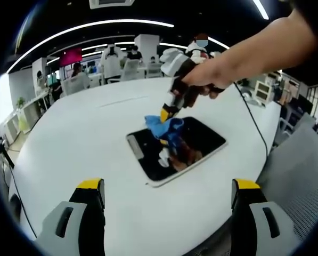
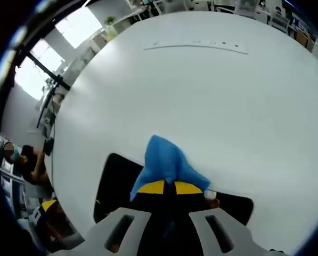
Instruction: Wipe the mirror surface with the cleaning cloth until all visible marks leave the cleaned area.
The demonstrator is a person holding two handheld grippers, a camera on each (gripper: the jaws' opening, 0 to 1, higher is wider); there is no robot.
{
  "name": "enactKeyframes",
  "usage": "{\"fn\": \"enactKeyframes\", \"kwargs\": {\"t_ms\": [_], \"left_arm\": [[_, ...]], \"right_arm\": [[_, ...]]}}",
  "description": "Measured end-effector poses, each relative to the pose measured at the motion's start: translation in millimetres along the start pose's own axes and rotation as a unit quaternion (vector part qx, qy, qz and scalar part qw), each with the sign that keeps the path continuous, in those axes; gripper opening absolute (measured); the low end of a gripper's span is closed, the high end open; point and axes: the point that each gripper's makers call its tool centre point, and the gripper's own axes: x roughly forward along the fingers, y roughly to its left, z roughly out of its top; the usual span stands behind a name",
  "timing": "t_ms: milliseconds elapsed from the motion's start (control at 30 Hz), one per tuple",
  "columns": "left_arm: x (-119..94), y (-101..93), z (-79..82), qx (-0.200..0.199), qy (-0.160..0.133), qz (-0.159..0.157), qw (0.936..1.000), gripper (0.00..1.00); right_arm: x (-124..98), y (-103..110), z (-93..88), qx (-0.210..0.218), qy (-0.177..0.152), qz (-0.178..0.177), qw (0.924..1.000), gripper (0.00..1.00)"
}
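Right hand-held gripper (image 2: 168,188) pinches blue cloth (image 2: 166,160) — pressed onto mirror (image 2: 116,181).

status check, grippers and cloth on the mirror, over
Right gripper shut on blue cloth, pressing it on the mirror. Left gripper open, held back over the white table. Nothing in the way.

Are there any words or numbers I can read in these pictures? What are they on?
None can be read.
Pink screen far behind the table: any writing is too blurred to read.
Faint dark marks in a line on the table top: too small to read.
Mirror, blue cloth, right gripper and left gripper: no writing seen.
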Motion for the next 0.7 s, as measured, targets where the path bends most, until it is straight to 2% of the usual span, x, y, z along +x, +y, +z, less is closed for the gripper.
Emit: {"fn": "enactKeyframes", "kwargs": {"t_ms": [500, 700], "left_arm": [[0.5, 1.3, -1.1, 0.002, 0.001, 0.000, 1.0000, 0.99], [0.7, 1.5, -1.5, 0.002, 0.002, 0.000, 1.0000, 0.99]], "right_arm": [[-5.3, -10.8, -4.6, 0.005, 0.002, -0.004, 1.0000, 0.00], [-6.4, -23.5, -5.9, 0.009, 0.002, -0.009, 0.9999, 0.00]]}}
